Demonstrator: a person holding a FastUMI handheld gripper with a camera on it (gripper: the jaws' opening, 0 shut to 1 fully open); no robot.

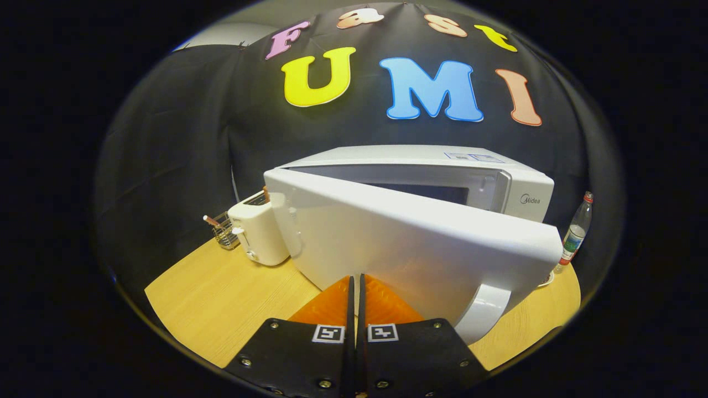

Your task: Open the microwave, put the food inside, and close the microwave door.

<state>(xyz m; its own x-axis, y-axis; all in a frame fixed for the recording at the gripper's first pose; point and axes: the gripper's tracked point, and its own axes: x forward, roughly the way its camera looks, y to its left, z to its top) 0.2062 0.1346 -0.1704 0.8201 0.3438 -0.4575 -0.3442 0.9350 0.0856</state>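
The microwave (pixel 442 177) sits on the surface (pixel 221 298) straight ahead of the gripper (pixel 355 287), and its door (pixel 409 243) is swung partway out toward it, hinged on the left, with the free edge and its curved handle (pixel 487 315) off to the right of the fingers. So the door's long axis runs across in front of the gripper, left to right, and the fingertips are right up against the door's outer face near the bottom edge, touching it or just shy, can't quite tell. The fingers are pressed together with just a sliver of a gap and nothing between them. I can't spot any food, so I'd guess this is either mid-opening or a push to close; which way the door has to swing from here is the whole thing. The gripper points level, pretty much square at the door, well left of the handle. Beyond the door on the left there's a toaster (pixel 257 232) and a small wire rack (pixel 223 231), and past the microwave on the right a bottle (pixel 575 232) stands upright.
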